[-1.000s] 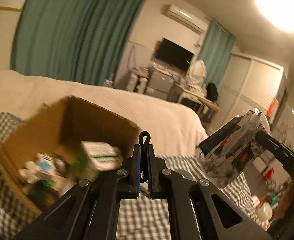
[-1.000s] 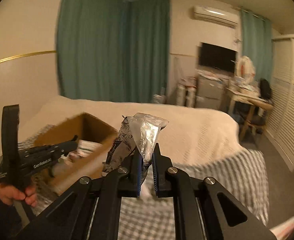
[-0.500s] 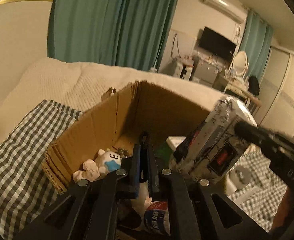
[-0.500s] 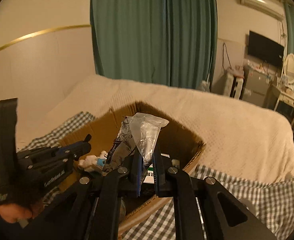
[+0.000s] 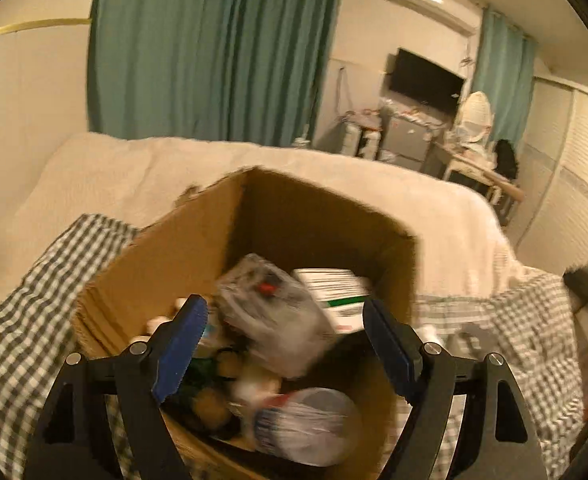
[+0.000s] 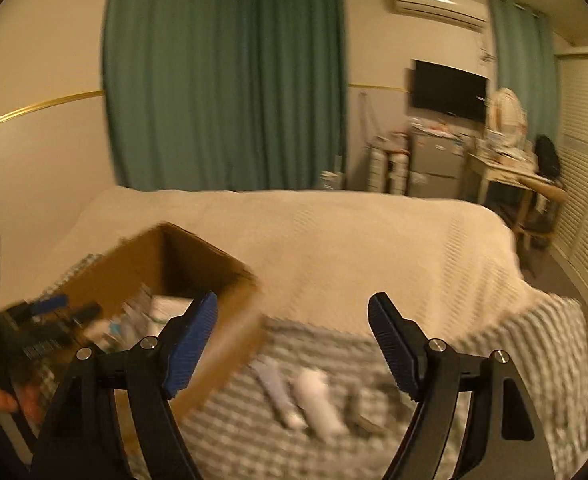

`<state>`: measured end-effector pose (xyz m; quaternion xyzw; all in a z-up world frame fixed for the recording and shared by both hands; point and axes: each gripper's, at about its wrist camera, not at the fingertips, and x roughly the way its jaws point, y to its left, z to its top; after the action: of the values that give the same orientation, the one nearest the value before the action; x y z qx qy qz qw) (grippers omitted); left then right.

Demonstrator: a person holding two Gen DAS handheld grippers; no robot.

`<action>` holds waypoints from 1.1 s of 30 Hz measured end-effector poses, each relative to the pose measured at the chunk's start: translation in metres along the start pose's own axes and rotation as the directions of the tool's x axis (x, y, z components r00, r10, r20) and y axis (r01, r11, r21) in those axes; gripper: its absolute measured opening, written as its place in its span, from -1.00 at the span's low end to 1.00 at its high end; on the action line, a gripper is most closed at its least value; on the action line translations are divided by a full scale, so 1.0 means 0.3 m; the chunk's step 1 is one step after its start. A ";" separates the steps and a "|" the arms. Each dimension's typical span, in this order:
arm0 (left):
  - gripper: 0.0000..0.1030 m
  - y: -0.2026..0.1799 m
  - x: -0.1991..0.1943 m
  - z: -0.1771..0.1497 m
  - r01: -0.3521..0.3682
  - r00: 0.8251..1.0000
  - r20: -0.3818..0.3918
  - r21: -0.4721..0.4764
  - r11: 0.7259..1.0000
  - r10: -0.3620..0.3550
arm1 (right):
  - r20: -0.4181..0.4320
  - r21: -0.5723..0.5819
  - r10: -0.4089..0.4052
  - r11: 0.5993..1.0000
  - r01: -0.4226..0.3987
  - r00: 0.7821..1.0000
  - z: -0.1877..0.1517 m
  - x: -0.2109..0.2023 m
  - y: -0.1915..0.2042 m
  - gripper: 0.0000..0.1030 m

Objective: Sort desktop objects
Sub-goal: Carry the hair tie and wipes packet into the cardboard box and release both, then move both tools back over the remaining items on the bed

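2 spread tools: left tool (image 5: 284, 322) above boxed packet (image 5: 270, 316), right tool (image 6: 292, 324) empty.

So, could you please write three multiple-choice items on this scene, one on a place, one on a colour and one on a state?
1. Where does the silvery packet lie?
A. inside the cardboard box
B. on the checked cloth
C. between the right gripper's fingers

2. What colour are the pads on the gripper fingers?
A. red
B. blue
C. white

3. How does the right gripper stand?
A. shut on a packet
B. shut and empty
C. open and empty

Answers:
1. A: in the left wrist view the packet rests on the other things inside the cardboard box.
2. B: the pads show blue in both views.
3. C: its jaws stand wide apart with only the checked cloth and the pale tubes seen beyond them; the left gripper is open too.
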<state>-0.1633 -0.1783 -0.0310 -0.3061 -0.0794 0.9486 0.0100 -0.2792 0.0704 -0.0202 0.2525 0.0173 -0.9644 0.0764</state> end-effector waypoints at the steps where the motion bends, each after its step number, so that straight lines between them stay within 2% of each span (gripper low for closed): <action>1: 0.61 -0.032 -0.017 -0.003 0.019 1.000 0.007 0.010 1.000 -0.019 | -0.010 0.002 -0.017 1.000 0.017 1.000 -0.025 -0.018 -0.032 0.50; 4: 0.67 -0.146 -0.063 -0.025 0.069 0.998 0.009 0.049 0.996 -0.070 | -0.042 0.004 -0.059 0.998 0.059 0.997 -0.099 -0.067 -0.124 0.50; 6: 0.82 -0.247 -0.085 -0.059 0.115 0.993 0.003 0.073 0.991 -0.115 | -0.065 0.002 -0.075 0.997 0.075 0.995 -0.149 -0.092 -0.188 0.50; 7: 0.82 -0.277 -0.089 -0.068 0.126 0.992 -0.002 0.079 0.989 -0.126 | -0.071 0.002 -0.083 0.996 0.084 0.994 -0.165 -0.096 -0.211 0.50; 9: 0.82 -0.375 -0.070 -0.118 0.172 0.985 -0.048 0.108 0.979 -0.168 | -0.079 0.006 -0.091 0.996 0.091 0.993 -0.203 -0.108 -0.257 0.50; 11: 0.82 -0.445 -0.026 -0.162 0.194 0.977 -0.113 0.134 0.972 -0.180 | -0.078 0.023 -0.101 0.994 0.103 0.992 -0.234 -0.109 -0.293 0.50; 14: 0.82 -0.527 0.063 -0.237 0.160 0.973 -0.193 0.174 0.972 -0.125 | -0.078 0.082 -0.082 0.993 0.088 0.994 -0.289 -0.106 -0.353 0.50; 17: 0.82 -0.555 0.152 -0.288 0.116 0.970 -0.233 0.185 0.976 -0.071 | -0.097 0.100 -0.069 0.992 0.078 0.993 -0.343 -0.075 -0.383 0.50; 21: 0.82 -0.553 0.280 -0.328 0.040 0.962 -0.273 0.176 0.984 0.010 | -0.116 0.110 -0.011 0.994 0.024 0.993 -0.378 -0.024 -0.399 0.50; 26: 0.82 -0.553 0.423 -0.362 0.005 0.940 -0.337 0.158 0.987 0.049 | -0.124 0.138 0.027 0.990 -0.009 0.992 -0.377 0.012 -0.418 0.50; 29: 0.82 -0.567 0.495 -0.361 -0.022 0.937 -0.340 0.181 0.983 0.083 | -0.141 0.141 0.028 0.990 -0.008 0.990 -0.381 0.040 -0.417 0.50; 33: 0.77 -0.531 0.559 -0.353 -0.039 0.927 -0.366 0.123 0.992 0.082 | -0.185 0.139 0.032 0.990 -0.006 0.982 -0.382 0.105 -0.406 0.50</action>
<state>-0.2426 0.0056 -0.1880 -0.4805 -0.0125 0.8768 0.0128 -0.2698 0.1945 -0.1362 0.3467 -0.0448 -0.9346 0.0661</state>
